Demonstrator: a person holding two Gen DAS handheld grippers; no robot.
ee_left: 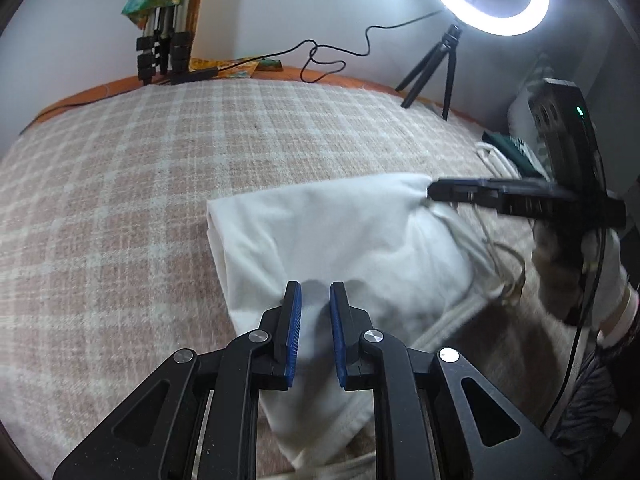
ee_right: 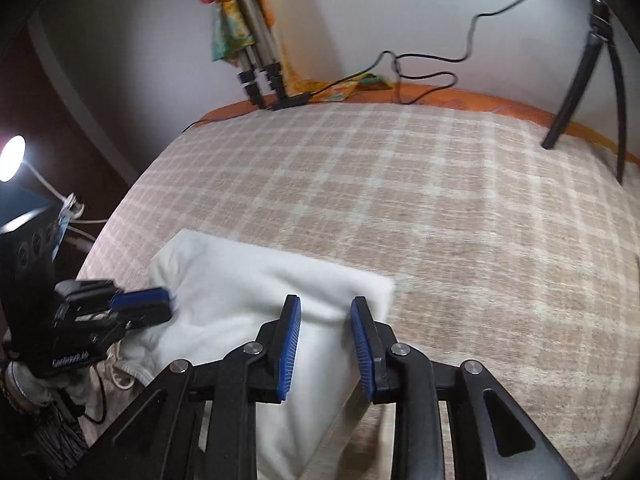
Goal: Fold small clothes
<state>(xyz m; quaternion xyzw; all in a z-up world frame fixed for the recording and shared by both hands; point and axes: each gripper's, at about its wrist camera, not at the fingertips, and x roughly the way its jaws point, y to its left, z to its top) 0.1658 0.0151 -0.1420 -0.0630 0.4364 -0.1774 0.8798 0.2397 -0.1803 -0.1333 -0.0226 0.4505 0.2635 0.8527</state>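
Observation:
A white folded garment point(ee_left: 336, 248) lies on the checked blanket point(ee_left: 140, 184); it also shows in the right wrist view point(ee_right: 248, 280). My left gripper point(ee_left: 315, 292) hovers open just above its near part, jaws a small gap apart, holding nothing. My right gripper point(ee_right: 325, 306) is open over the garment's near right corner, empty. In the left wrist view the right gripper point(ee_left: 436, 192) reaches in from the right at the garment's far corner. In the right wrist view the left gripper point(ee_right: 164, 300) is at the garment's left edge. White drawstrings point(ee_left: 496, 264) trail from the garment.
A ring light on a black tripod point(ee_left: 436, 64) stands at the far right of the bed. A black cable point(ee_left: 332, 60) and folded tripod legs point(ee_left: 164, 52) sit at the far edge. A lamp point(ee_right: 12, 158) glows at the left.

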